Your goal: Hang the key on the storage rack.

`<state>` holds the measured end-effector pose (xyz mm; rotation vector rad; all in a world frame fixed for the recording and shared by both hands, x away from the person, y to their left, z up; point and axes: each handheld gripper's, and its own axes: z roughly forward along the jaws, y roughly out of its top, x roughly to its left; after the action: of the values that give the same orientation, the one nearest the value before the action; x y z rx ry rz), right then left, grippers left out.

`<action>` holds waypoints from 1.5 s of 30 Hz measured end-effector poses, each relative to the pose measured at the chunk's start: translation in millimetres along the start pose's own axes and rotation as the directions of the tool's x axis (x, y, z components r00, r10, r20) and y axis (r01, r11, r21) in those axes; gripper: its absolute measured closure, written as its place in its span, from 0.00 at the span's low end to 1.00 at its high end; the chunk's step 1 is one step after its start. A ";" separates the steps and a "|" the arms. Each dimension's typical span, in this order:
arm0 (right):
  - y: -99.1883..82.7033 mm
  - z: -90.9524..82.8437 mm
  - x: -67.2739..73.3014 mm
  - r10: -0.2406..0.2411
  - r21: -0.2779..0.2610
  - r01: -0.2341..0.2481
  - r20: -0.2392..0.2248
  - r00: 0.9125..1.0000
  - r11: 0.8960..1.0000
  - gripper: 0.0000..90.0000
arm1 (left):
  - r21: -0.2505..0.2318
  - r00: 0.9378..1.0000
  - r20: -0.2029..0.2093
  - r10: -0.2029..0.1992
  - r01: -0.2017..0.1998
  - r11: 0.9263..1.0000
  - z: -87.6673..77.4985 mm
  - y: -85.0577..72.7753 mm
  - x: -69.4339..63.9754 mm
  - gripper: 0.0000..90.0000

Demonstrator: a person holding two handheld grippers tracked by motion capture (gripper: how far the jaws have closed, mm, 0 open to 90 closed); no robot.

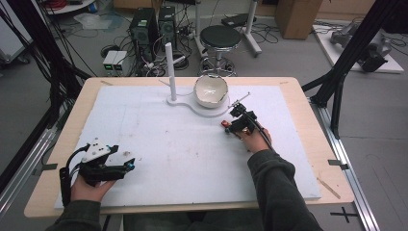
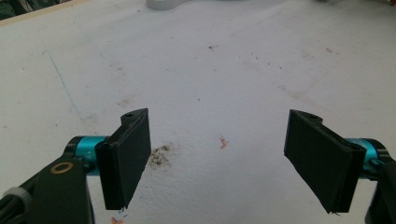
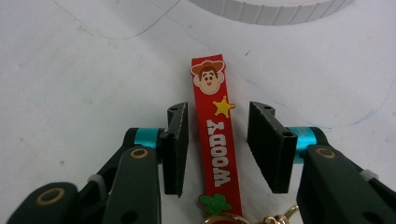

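A red flat key strap (image 3: 217, 140), printed with a cowboy face, a yellow star and white letters, lies on the white board with a gold ring at its near end. My right gripper (image 3: 217, 144) straddles it, one jaw on each side. A small gap shows on both sides, so the pads do not press on it. In the high view the right gripper (image 1: 230, 126) sits right of centre, with the strap's red end (image 1: 224, 123) at its tip. My left gripper (image 1: 130, 166) rests at the front left, its jaws (image 2: 217, 158) wide apart over bare board.
A white stand with an upright post (image 1: 171, 67) and a white bowl (image 1: 210, 90) on its base sits at the far middle of the board (image 1: 144, 125). The stand's ribbed rim (image 3: 271, 9) lies just beyond the strap. The board carries brown stains (image 2: 159, 156).
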<state>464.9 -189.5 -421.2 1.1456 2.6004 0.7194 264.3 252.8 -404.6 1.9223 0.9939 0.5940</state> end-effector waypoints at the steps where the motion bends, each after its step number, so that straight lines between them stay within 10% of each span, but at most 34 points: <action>1: 0.0 0.0 0.0 0.000 0.000 0.000 0.000 1.000 1.000 0.65 | 0.000 1.000 0.000 0.000 0.000 1.000 0.0 0.0 0.0 0.26; 22: -0.6 -2.3 -4.4 0.004 -0.028 -0.004 -0.006 1.000 1.000 0.80 | 0.000 1.000 0.000 0.002 -0.002 1.000 -0.6 0.1 1.0 0.26; 45: -5.3 -37.0 -14.0 0.039 -0.176 -0.068 -0.164 0.986 0.982 0.81 | 0.002 1.000 -0.004 0.006 -0.006 1.000 -0.5 0.6 0.2 0.26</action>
<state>457.1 -215.7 -392.3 1.1501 2.5732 1.0766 264.3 253.0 -403.8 1.9275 0.9919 0.6008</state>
